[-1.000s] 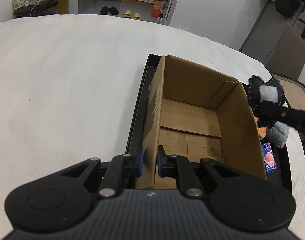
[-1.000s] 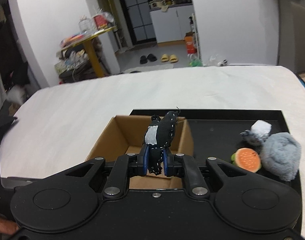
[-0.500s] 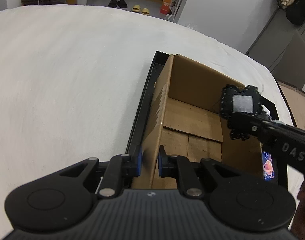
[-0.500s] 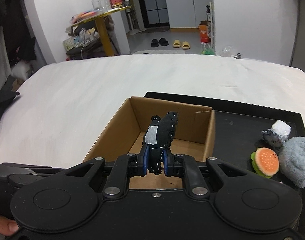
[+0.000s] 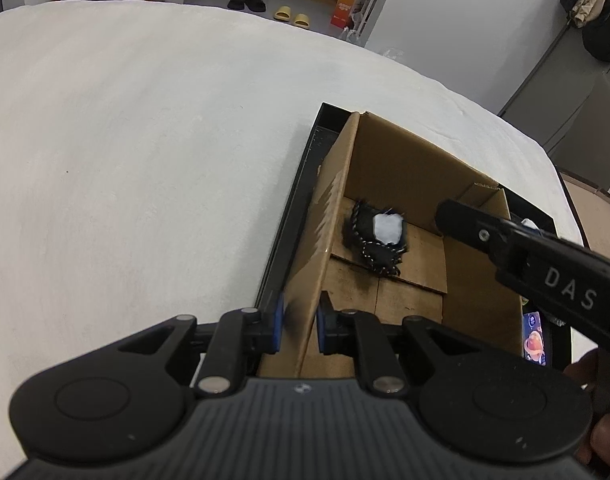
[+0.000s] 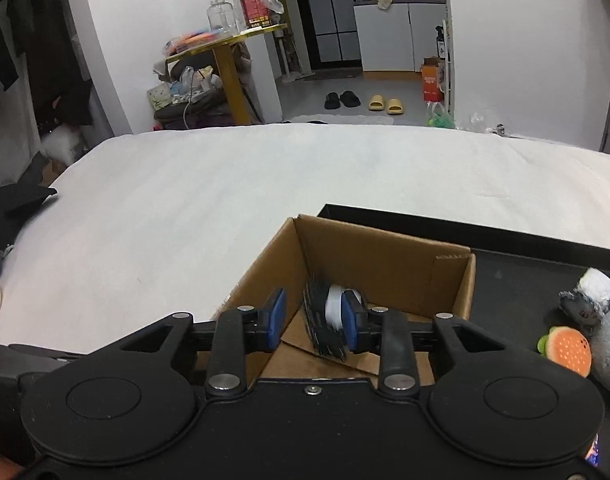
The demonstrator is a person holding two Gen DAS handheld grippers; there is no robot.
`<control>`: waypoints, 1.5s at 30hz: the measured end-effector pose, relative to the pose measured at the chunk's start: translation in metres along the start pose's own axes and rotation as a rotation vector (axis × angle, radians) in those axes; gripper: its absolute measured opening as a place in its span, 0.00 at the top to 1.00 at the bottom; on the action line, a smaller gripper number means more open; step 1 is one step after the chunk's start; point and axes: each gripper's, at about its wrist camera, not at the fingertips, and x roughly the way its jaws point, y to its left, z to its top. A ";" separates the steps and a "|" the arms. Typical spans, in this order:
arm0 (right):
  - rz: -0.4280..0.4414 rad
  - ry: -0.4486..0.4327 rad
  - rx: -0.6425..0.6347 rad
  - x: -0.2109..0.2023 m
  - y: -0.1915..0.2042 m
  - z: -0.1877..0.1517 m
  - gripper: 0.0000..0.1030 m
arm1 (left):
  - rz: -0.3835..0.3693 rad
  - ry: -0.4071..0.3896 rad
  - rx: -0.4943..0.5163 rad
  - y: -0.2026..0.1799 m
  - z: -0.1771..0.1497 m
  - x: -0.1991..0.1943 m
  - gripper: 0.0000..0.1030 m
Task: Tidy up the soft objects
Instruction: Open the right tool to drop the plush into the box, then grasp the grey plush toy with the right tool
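Observation:
An open cardboard box (image 5: 405,176) (image 6: 385,256) stands in a black tray (image 6: 525,272). My left gripper (image 5: 299,322) is shut on the box's left wall. My right gripper (image 6: 313,318) is open above the box, and its side also shows in the left wrist view (image 5: 545,264). A black soft toy with a white patch (image 5: 379,242) lies on the box floor; in the right wrist view it (image 6: 325,320) sits blurred between the open fingers, free of them.
On the tray right of the box lie a burger plush (image 6: 567,346), a grey fluffy plush (image 6: 609,352) and a small grey-and-white toy (image 6: 587,298). A small blue packet (image 5: 535,338) lies by the box. The tray rests on a white cloth-covered table (image 5: 145,160).
My right gripper moved over the box, opened and let go of the black toy, which dropped to the box floor. My left gripper stayed shut on the box wall.

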 end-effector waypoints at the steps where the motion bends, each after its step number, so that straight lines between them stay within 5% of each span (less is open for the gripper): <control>1: -0.001 0.003 0.011 -0.002 -0.003 -0.001 0.69 | 0.003 -0.002 -0.001 -0.001 -0.001 0.000 0.86; 12: -0.024 -0.013 0.052 -0.025 -0.019 -0.011 0.63 | 0.042 -0.026 0.032 -0.012 -0.006 -0.007 0.80; 28: -0.093 -0.039 0.117 -0.037 -0.051 -0.024 0.56 | 0.104 -0.050 0.075 -0.016 -0.006 -0.019 0.49; 35: -0.157 -0.053 0.148 -0.048 -0.079 -0.034 0.45 | 0.128 -0.063 0.110 -0.027 -0.006 -0.019 0.35; 45: -0.251 -0.079 0.170 -0.056 -0.117 -0.046 0.30 | 0.161 -0.066 0.155 -0.045 -0.008 -0.017 0.28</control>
